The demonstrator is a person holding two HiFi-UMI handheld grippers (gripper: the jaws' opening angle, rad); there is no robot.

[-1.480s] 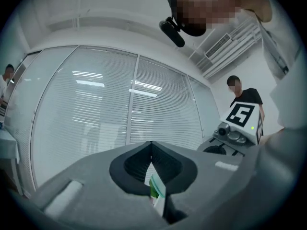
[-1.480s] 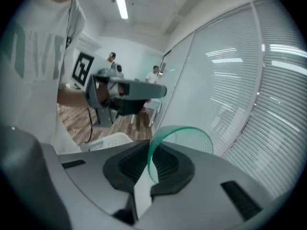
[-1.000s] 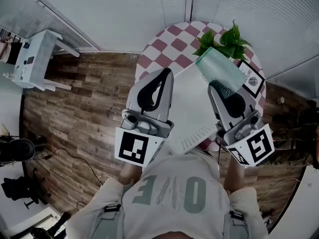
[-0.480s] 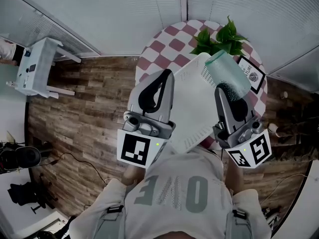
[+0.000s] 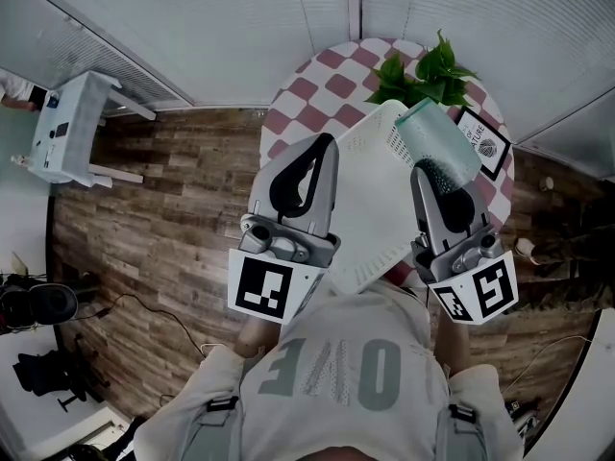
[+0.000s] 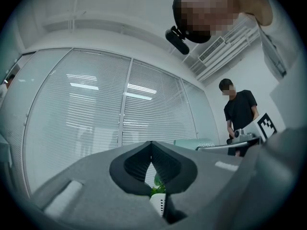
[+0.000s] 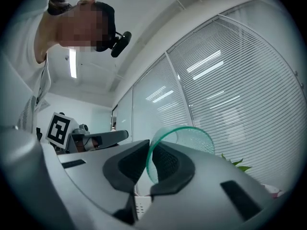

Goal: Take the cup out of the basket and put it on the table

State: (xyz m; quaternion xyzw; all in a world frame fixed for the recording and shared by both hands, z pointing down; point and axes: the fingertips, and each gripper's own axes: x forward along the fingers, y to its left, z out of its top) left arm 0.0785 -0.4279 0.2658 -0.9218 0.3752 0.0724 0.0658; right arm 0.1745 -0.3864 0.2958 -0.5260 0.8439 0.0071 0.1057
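1. The right claw (image 7: pixel 149 152) is pinching the rim of the cup (image 7: pixel 192 140), a pale green, see-through tumbler tilting out beyond its tips.
2. The left claw (image 6: pixel 152 150) is sitting closed, empty.
3. The white basket (image 5: pixel 370 200) is hiding much of the counter (image 5: pixel 327 89) beneath both claws.

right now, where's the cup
Head view, right side: the green cup is pinched by its rim in the right claw, over the far corner of the white basket, near the plant.
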